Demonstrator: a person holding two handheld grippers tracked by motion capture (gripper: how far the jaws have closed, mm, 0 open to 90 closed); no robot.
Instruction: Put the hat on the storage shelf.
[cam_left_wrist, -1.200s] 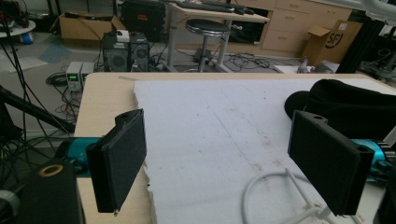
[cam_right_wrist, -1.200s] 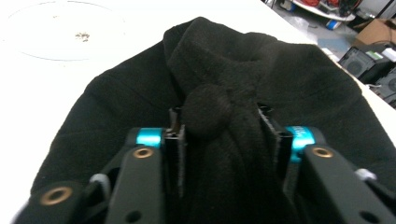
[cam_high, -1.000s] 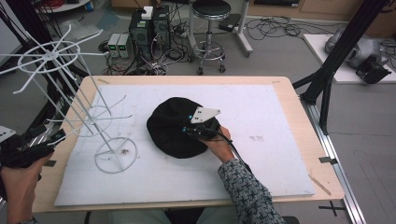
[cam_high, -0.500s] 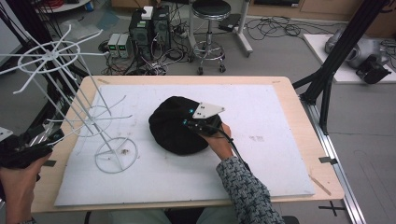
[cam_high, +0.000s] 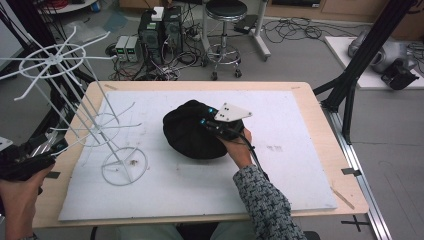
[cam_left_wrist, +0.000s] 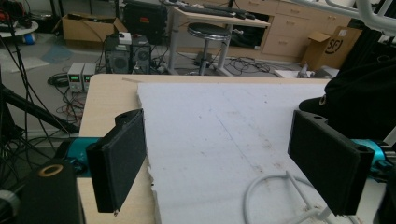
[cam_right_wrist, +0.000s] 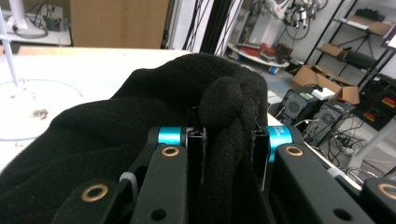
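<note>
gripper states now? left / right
Left gripper: open, holding nothing, at the table's left edge.
Right gripper: shut on a fold of the black hat.

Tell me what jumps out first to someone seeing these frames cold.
The black fabric hat heaped mid-table on the white sheet, with the right gripper shut on a bunched fold of it. Next, the tall white wire rack standing on the table's left part, its ring base on the sheet. The left gripper hangs open at the left edge, holding nothing.
</note>
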